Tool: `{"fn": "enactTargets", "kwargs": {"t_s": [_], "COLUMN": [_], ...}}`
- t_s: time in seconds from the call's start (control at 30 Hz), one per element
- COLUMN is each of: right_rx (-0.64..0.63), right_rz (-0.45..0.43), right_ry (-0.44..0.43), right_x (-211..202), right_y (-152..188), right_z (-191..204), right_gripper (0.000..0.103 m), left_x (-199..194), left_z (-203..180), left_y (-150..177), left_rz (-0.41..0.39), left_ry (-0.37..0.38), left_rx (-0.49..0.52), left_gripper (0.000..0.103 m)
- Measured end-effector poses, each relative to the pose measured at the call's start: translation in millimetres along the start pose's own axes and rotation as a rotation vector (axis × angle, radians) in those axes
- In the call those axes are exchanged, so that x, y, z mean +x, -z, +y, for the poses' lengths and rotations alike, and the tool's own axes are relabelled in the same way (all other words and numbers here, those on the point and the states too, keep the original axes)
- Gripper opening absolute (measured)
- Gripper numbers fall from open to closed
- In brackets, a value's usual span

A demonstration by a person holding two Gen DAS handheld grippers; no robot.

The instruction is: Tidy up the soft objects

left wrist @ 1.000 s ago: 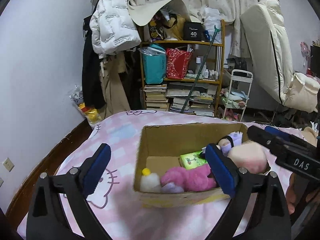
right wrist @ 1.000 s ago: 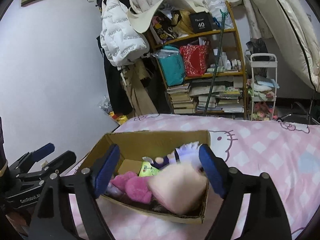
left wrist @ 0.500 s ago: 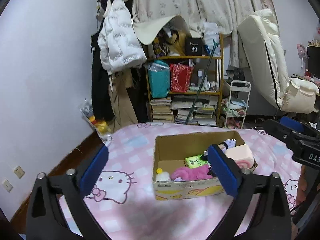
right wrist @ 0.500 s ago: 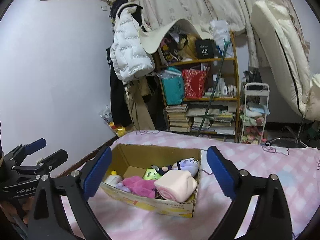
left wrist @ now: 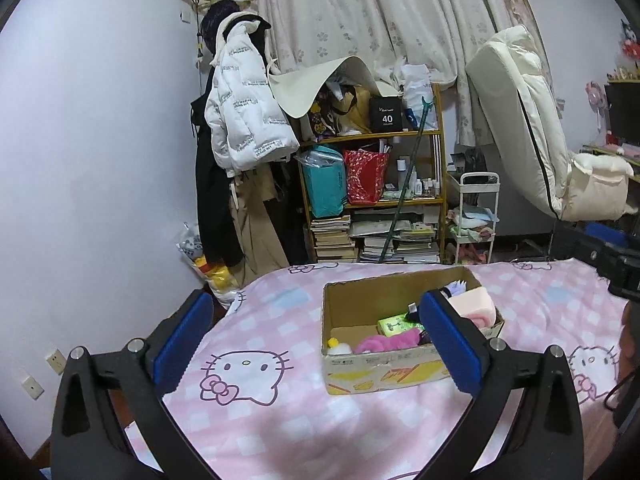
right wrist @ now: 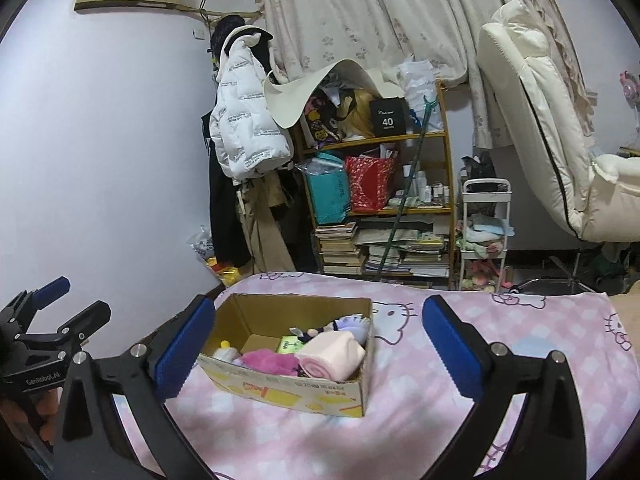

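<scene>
A cardboard box (left wrist: 384,372) (right wrist: 288,394) stands on the pink Hello Kitty bedspread (left wrist: 256,412) (right wrist: 500,336). In it lie a rolled pale pink towel (right wrist: 332,356) (left wrist: 472,304), a magenta plush (right wrist: 268,362) (left wrist: 386,342), a green packet (right wrist: 291,345) (left wrist: 396,325), a purple-white plush (right wrist: 350,325) and a small white-and-yellow toy (right wrist: 225,350) (left wrist: 338,346). My left gripper (left wrist: 316,344) is open and empty, held back from the box. My right gripper (right wrist: 318,346) is open and empty, also back from the box. Each gripper shows at the edge of the other's view (right wrist: 44,328) (left wrist: 600,252).
Behind the bed stand a cluttered wooden shelf (right wrist: 380,208) with books and bags, a white trolley (right wrist: 484,240), hanging coats (right wrist: 248,136) and a cream mattress leaning on the wall (right wrist: 536,120). The bed's left edge drops to the floor by the wall.
Both grippers have pulled back and up from the box, which now looks smaller and farther. The pink towel stays in the box; both grippers stay open.
</scene>
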State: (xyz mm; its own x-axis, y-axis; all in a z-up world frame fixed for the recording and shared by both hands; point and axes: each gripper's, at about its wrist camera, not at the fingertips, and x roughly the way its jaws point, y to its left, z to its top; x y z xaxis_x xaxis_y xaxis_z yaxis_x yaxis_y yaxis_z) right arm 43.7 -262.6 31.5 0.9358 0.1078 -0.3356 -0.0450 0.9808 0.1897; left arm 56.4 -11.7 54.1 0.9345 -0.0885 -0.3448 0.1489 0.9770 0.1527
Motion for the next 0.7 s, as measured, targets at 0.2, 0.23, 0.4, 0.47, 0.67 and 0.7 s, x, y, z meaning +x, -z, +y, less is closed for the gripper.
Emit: {"fn": "enactTargets", "kwargs": {"t_s": [0.2,0.23,0.4,0.47,0.67,0.7], "right_rx": [-0.001,0.001,0.001,0.000,0.010,0.011], "right_rz": [0.007,0.004,-0.014,-0.015,-0.004,-0.001], "right_ry": [0.011,0.015,0.038,0.042,0.045,0.046], "right_x": [-2,-2,-2,-1,3,3], "right_y": [10,13,23,25,29,30], "right_z": [-5,-6,-10,-11,-14,-15], "right_gripper": [0.103,0.103,0.103,0.103,0.103,0.103], "left_x": [-14,-15,-9,-7,-2,-1], "left_z": [1,2,4,4,2,1], "left_y": [11,13,16,19,26,27], "left_rz": [-0.043,-0.046,-0.036,-0.033,-0.033,-0.031], "left_ry": [-0.016,-0.011,-0.008,-0.004,0.006,0.003], "left_rx": [-0.037,-0.049,-0.052,-0.057,-0.055,-0.047], "left_gripper": [0.102,0.102,0.102,0.102,0.102,0.102]}}
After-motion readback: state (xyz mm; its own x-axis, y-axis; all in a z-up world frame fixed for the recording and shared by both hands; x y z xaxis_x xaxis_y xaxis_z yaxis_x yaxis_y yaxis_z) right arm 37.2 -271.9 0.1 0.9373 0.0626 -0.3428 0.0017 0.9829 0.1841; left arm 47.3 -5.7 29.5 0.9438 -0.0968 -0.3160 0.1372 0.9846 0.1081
